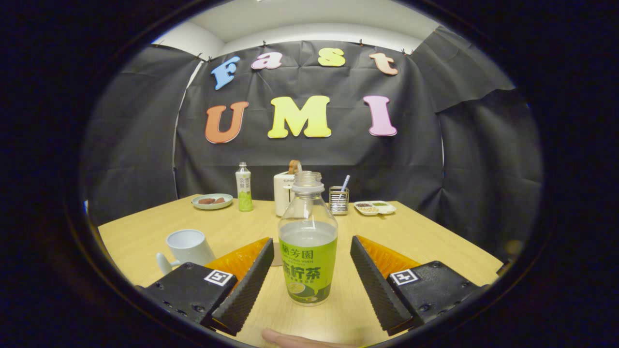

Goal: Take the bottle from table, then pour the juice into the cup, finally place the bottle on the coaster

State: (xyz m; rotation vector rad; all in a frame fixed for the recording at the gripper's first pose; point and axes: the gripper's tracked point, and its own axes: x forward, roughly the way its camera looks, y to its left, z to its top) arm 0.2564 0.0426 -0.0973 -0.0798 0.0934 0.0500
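An uncapped clear bottle (308,241) with a green label stands upright on the wooden table (425,241), holding pale juice to about mid-height. My gripper (312,258) is open, and the bottle stands between the two fingers (251,280) with a gap on each side. A pale mug-shaped cup (187,249) with its handle toward me sits beside the left finger. Something pale, perhaps the coaster, peeks out behind the left fingertip beside the bottle; most of it is hidden.
At the far side of the table stand a plate with brown pieces (212,201), a second green-label bottle (243,187), a white toaster (285,193), a metal holder (339,200) and a divided dish (375,208). Part of a hand (295,339) lies below the bottle.
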